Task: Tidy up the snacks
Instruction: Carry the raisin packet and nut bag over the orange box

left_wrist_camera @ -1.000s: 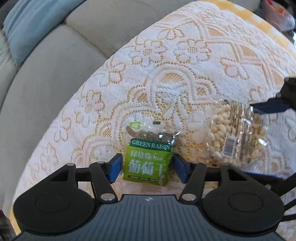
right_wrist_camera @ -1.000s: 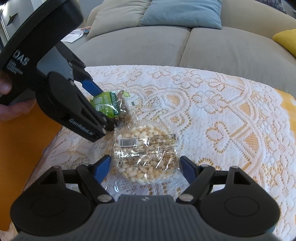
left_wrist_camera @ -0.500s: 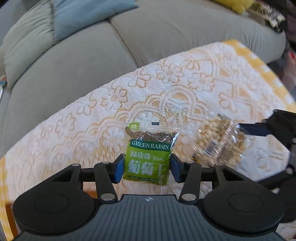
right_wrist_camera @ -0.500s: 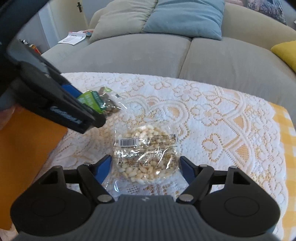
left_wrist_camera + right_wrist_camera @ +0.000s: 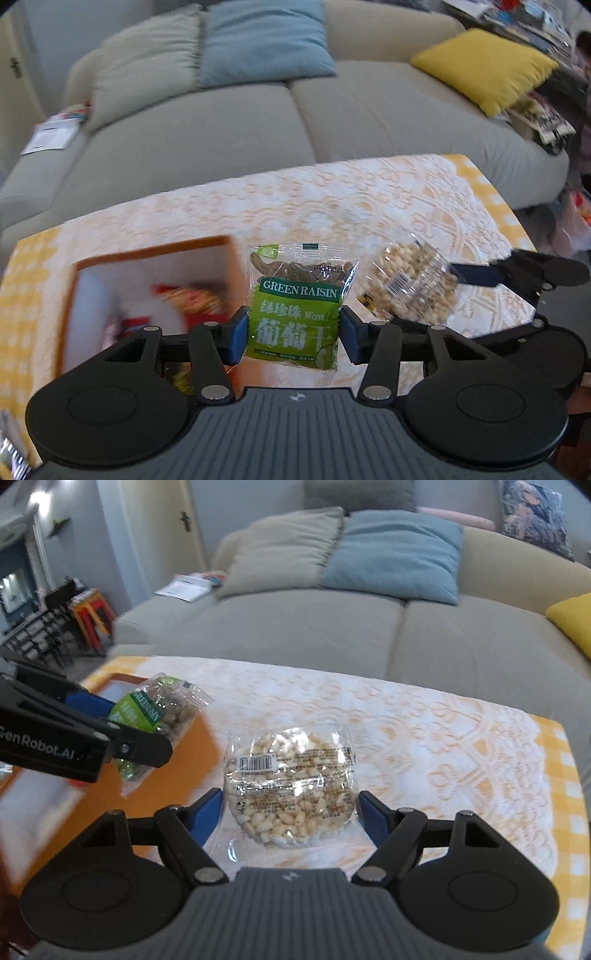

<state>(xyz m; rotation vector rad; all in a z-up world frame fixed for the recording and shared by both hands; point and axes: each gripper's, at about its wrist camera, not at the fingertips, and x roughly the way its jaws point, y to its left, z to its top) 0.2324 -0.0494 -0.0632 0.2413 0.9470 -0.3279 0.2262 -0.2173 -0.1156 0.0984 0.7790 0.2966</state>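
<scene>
Left gripper (image 5: 291, 334) clamped raisin packet (image 5: 295, 306), held above table just beside orange box (image 5: 155, 251). Right gripper (image 5: 290, 812) pinched nut bag (image 5: 290, 786), lifted over tablecloth (image 5: 443, 731). Best: carry each over box opening, lower, then release.

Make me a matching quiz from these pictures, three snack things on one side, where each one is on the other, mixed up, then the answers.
Column one:
1. green raisin packet
2. clear packet of pale puffed snack
3. red snack wrapper

Column two:
A. inside the orange box
B. held in the left gripper
C. held in the right gripper

Pairs: 1-B, 2-C, 3-A
</scene>
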